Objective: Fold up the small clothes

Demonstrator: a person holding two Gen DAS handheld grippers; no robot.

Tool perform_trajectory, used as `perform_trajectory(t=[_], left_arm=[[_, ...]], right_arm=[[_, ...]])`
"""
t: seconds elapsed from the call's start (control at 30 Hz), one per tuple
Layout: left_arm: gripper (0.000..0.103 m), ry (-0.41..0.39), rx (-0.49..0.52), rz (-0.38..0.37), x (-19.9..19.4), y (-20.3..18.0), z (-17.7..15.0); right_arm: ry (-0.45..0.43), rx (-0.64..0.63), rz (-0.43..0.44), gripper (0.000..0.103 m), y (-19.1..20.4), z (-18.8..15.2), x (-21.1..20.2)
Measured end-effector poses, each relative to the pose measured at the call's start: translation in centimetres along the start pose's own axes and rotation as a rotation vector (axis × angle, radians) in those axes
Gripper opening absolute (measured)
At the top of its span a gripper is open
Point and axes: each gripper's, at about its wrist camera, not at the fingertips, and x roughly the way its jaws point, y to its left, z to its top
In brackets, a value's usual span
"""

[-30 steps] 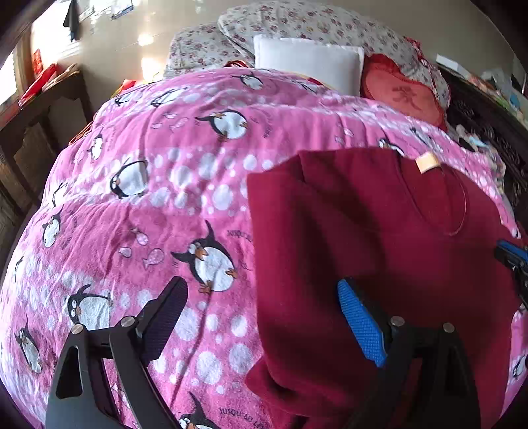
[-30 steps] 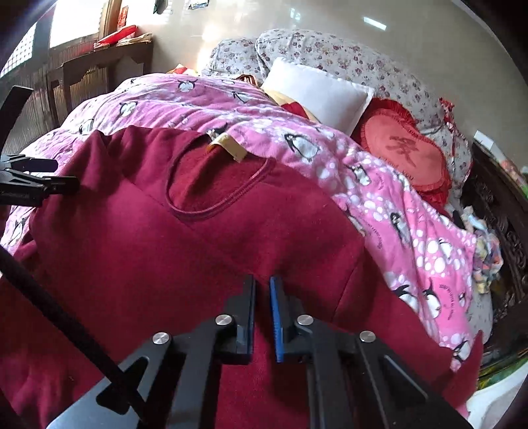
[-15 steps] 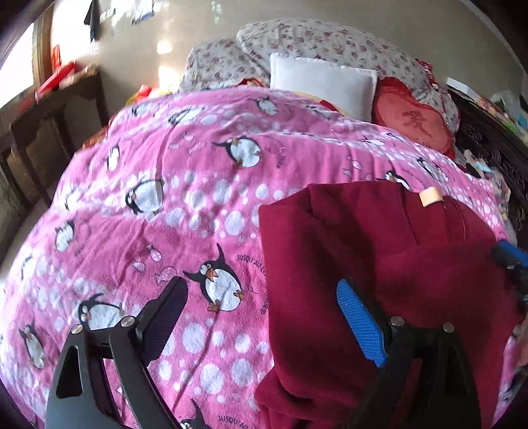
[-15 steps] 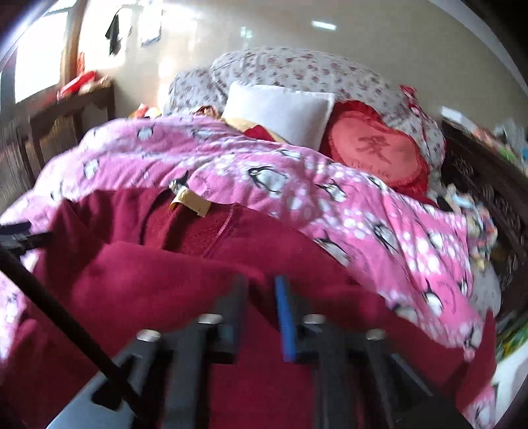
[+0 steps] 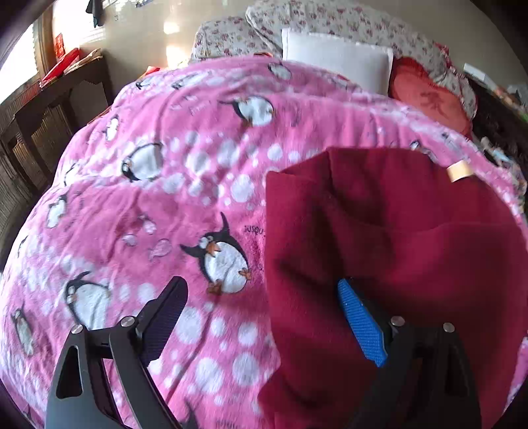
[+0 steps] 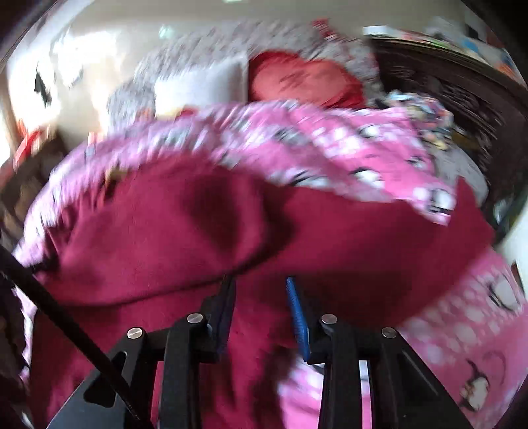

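Note:
A dark red sweater [image 5: 379,214] with a tan neck label [image 5: 458,170] lies on the pink penguin blanket [image 5: 165,198]. Its right part is folded over the middle, so a thick fold crosses it. My left gripper [image 5: 260,297] is wide open just above the sweater's left edge: the black finger is over the blanket, the blue-padded finger [image 5: 359,323] over the red cloth. The right wrist view is blurred. There my right gripper [image 6: 260,293] has its jaws apart over the sweater [image 6: 165,231], with red fabric seen through the gap and not pinched.
A white pillow [image 5: 333,56], a red heart cushion [image 5: 429,99] and floral pillows [image 5: 330,19] lie at the head of the bed. Dark wooden furniture [image 5: 43,125] stands at the left, and a dark carved piece [image 6: 445,99] with clutter at the right.
My right gripper went from shut to jaws apart and swung right with a roll. The sweater's right side now lies folded over its neck opening. The left gripper stayed put and open.

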Motion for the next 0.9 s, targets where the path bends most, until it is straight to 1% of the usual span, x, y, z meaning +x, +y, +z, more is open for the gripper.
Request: perform_trajectory(t=[0.03,0.07,0.1,0.13,0.17,0.23,0.37,0.43,0.5,0.53,0.67,0.7,0.73,0.77,0.8,0.83,0.87,0.9], left_arm=[[0.092,-0.022,0.001,-0.001,-1.1,0.0,-0.1],[0.092,-0.038,0.000,-0.005,-1.9,0.0,-0.3],[0.092,-0.055,0.000,-0.017,-2.8,-0.1,-0.5],[0.092,-0.073,-0.001,-0.039,-3.8,-0.1,-0.9],[0.092,-0.081,-0.003,-0.048,-4.2,-0.2,-1.2],[0.092,-0.072,0.009,-0.062,-4.5,-0.7,-2.1],[0.092,0.022,0.054,-0.063,-2.5,-1.8,-4.0],[0.092,0.045,0.056,-0.061,-1.8,-1.9,-4.7],[0.092,0.048,0.032,-0.074,-1.6,-1.6,-4.8],[0.092,0.053,0.025,-0.077,-1.6,-1.5,-4.7],[0.092,0.055,0.027,-0.066,-1.5,-1.7,-4.7],[0.092,0.049,0.037,-0.058,-1.5,-1.9,-4.7],[0.092,0.043,0.045,-0.052,-1.5,-2.2,-4.6],[0.092,0.037,0.051,-0.047,-1.5,-2.3,-4.7],[0.092,0.035,0.052,-0.047,-1.4,-2.3,-4.5],[0.092,0.034,0.050,-0.049,-1.4,-2.2,-4.5],[0.092,0.035,0.045,-0.054,-1.3,-2.1,-4.5],[0.092,0.039,0.038,-0.060,-1.2,-1.9,-4.4]], right_arm=[[-0.028,0.053,-0.003,0.057,-1.5,-0.3,-1.2],[-0.047,0.113,-0.022,0.076,-3.3,-0.6,-2.3],[-0.060,0.150,-0.040,0.082,-4.5,-0.7,-2.9],[-0.077,0.203,-0.075,0.083,-6.3,-0.9,-3.5],[-0.075,0.244,-0.111,0.083,-7.9,-1.1,-3.9],[-0.066,0.315,-0.172,0.083,-9.9,-1.0,-4.3],[-0.109,0.426,-0.245,0.084,-13.4,0.1,-5.1],[-0.102,0.479,-0.286,0.085,-15.0,1.1,-4.5],[-0.073,0.498,-0.281,0.085,-16.2,2.5,-3.1],[-0.054,0.502,-0.294,0.085,-16.7,3.3,-2.2],[0.001,0.459,-0.401,0.085,-17.8,5.9,1.6],[0.024,0.461,-0.448,0.085,-18.2,6.2,2.5],[0.042,0.472,-0.490,0.085,-18.9,6.2,3.3],[0.050,0.485,-0.494,0.080,-19.5,6.2,3.7],[0.048,0.498,-0.479,0.076,-20.0,6.0,3.8],[0.029,0.504,-0.456,0.067,-20.3,5.7,3.3],[0.007,0.499,-0.434,0.048,-20.4,5.5,2.8],[-0.008,0.487,-0.415,0.039,-20.3,5.3,2.1]])
